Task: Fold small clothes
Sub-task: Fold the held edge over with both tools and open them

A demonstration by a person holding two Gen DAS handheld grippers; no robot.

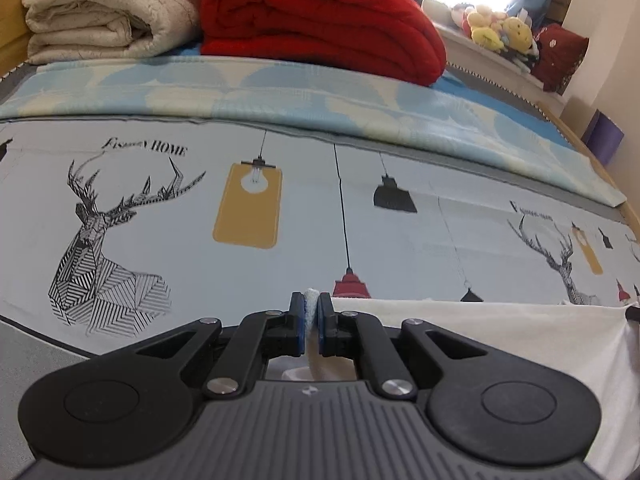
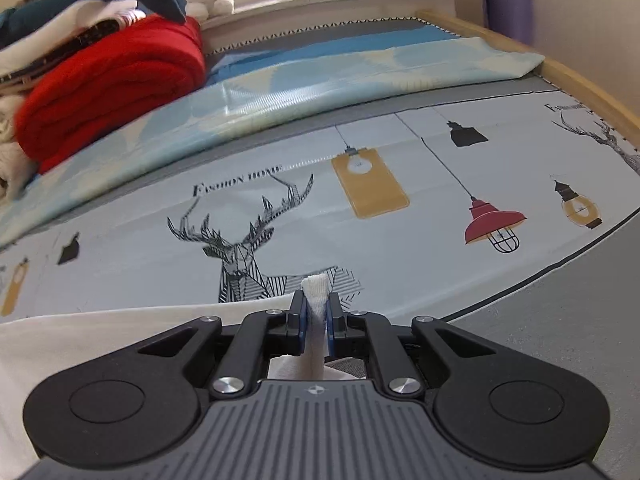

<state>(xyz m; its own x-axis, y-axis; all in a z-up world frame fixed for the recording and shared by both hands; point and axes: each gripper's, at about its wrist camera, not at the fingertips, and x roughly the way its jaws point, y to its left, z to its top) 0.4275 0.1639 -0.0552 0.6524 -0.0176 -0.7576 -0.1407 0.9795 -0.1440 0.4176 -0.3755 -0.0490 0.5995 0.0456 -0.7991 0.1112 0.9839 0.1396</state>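
Your left hand-held gripper & right hand-held gripper each pinch a bunched edge of the white garment, stretched btwn them over the near bed.

The left gripper points toward 12 o'clock in its own view, level, its fingers drawn nearly together and pinching a thin fold of white cloth. The right gripper also points toward 12 o'clock, its fingers clamped on a thicker bunch of the same cloth, which sticks up just past the tips.
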